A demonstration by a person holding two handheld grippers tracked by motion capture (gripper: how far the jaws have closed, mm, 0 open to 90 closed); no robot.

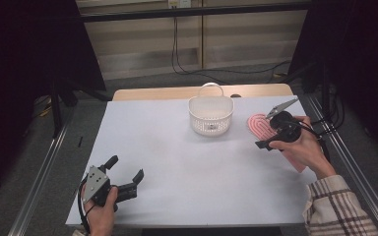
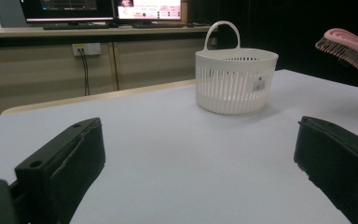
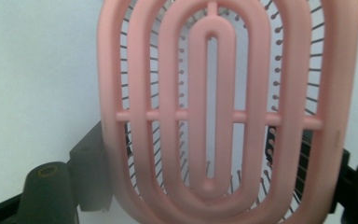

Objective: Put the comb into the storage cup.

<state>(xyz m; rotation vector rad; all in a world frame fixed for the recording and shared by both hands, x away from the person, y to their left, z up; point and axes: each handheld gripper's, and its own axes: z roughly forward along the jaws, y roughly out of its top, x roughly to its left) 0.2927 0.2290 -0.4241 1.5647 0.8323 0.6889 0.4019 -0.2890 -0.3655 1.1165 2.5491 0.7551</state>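
A pink vented hairbrush (image 1: 257,125) hangs above the right side of the white table (image 1: 177,147), gripped by my right gripper (image 1: 268,131). In the right gripper view the brush's head (image 3: 223,116) stands close up, bristles facing away, and the black fingers (image 3: 88,168) press on its lower edges from both sides. From the left gripper view the brush (image 2: 345,44) is seen raised in the air at the upper right. A white slatted basket (image 1: 210,115) with a loop handle stands at the back middle, left of the brush. Down at the near left corner my left gripper (image 1: 125,168) rests open with nothing in it.
The table's wooden far edge (image 1: 177,92) shows behind the basket (image 2: 235,79). Metal rails (image 1: 44,167) run along both sides of the table. Cables (image 1: 187,69) lie on the floor beyond it. Monitors (image 2: 102,8) stand on a desk in the background.
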